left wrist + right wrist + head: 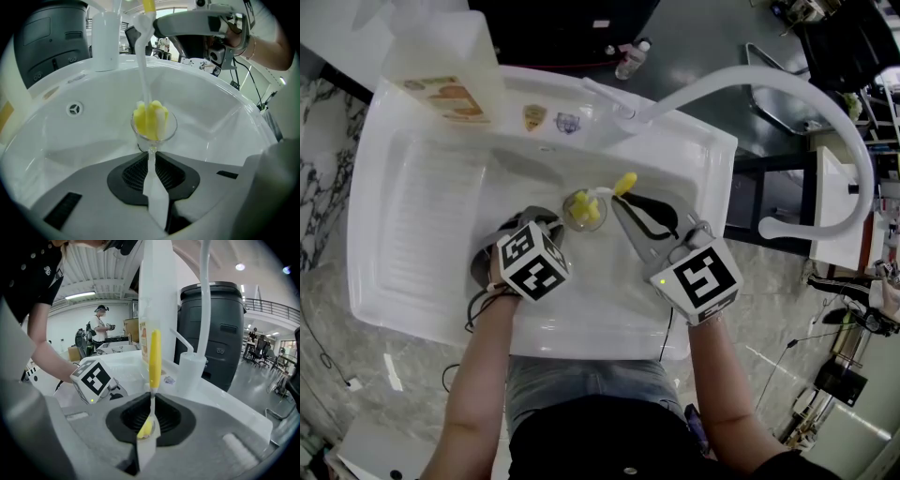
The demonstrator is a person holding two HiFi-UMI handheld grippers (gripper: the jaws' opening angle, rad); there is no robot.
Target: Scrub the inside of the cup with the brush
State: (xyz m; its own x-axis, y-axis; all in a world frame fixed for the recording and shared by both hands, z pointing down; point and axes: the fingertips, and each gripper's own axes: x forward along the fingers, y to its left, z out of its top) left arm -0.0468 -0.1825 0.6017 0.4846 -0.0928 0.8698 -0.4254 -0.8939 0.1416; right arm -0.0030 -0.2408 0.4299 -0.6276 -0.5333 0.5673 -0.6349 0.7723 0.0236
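A clear stemmed cup point(584, 208) stands over the white sink basin point(581, 309). My left gripper point(570, 223) is shut on its stem point(151, 152), and the bowl point(153, 124) sits just beyond the jaws. The brush's yellow and white sponge head point(150, 119) is inside the bowl. Its white shaft point(142, 51) rises out of the cup towards a yellow handle point(625, 183). My right gripper point(622, 195) is shut on that handle point(154, 357), coming in from the right. In the left gripper view, the right gripper point(161, 26) grips the shaft high above the cup.
A white arched faucet point(787, 103) swings off to the right of the sink. A large white jug point(441, 66) stands at the back left corner, beside the ribbed drainboard point(431, 225). An overflow hole point(74, 109) is in the basin wall. A black bin point(220, 333) stands behind.
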